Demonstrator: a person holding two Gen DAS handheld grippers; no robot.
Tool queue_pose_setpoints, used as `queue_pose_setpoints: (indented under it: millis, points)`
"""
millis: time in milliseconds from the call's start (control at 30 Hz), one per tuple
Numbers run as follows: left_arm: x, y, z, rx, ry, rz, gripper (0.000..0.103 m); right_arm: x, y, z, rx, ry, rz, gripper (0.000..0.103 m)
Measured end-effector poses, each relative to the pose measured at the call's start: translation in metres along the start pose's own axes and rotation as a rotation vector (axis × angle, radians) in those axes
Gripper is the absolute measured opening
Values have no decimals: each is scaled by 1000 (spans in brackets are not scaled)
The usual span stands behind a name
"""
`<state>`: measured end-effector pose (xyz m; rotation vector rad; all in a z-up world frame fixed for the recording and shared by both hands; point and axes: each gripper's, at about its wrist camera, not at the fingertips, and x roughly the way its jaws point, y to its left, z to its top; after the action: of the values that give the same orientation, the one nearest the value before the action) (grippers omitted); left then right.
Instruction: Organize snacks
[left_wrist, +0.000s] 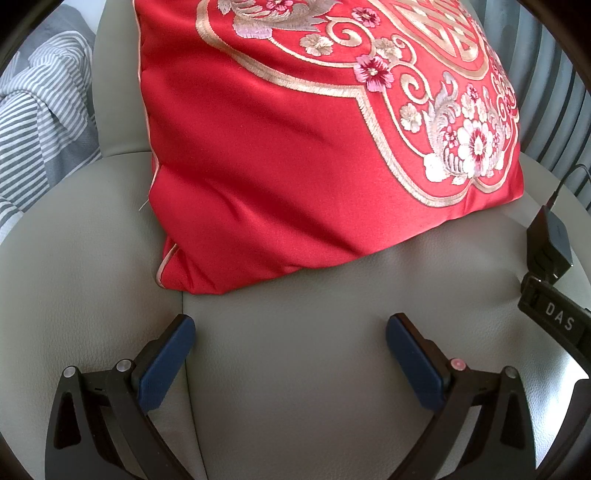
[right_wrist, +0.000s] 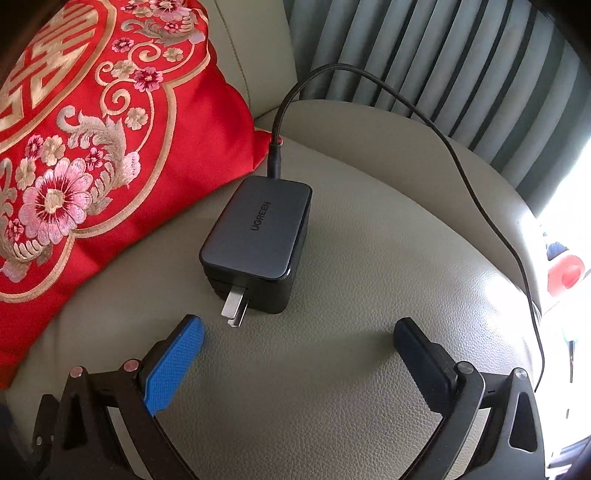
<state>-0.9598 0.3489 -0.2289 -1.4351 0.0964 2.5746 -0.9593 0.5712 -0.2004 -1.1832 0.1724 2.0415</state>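
a beige leather sofa (left_wrist: 295, 369) by grey curtains (right_wrist: 424, 55) — no snacks in either view, so the search step is in hand. left gripper (left_wrist: 290, 356) and right gripper (right_wrist: 298, 360) gape wide, empty. next: turn away — only a charger (right_wrist: 258, 236), its cable (right_wrist: 480, 177) and a red cushion (left_wrist: 277, 147) lie near.

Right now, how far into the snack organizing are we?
Done: nothing visible; no snacks show in either view. In hand: nothing. The left hand-held gripper is open and empty over the sofa before a red cushion; the right hand-held gripper is open and empty near a charger with its cable. Left: apparently the whole job.
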Motion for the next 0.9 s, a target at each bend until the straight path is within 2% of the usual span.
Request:
queue_pose_setpoints:
  millis: [900]
  points:
    - [0,3,0,-3,0,2,103,-5,11,-3,-8,-2,7,103]
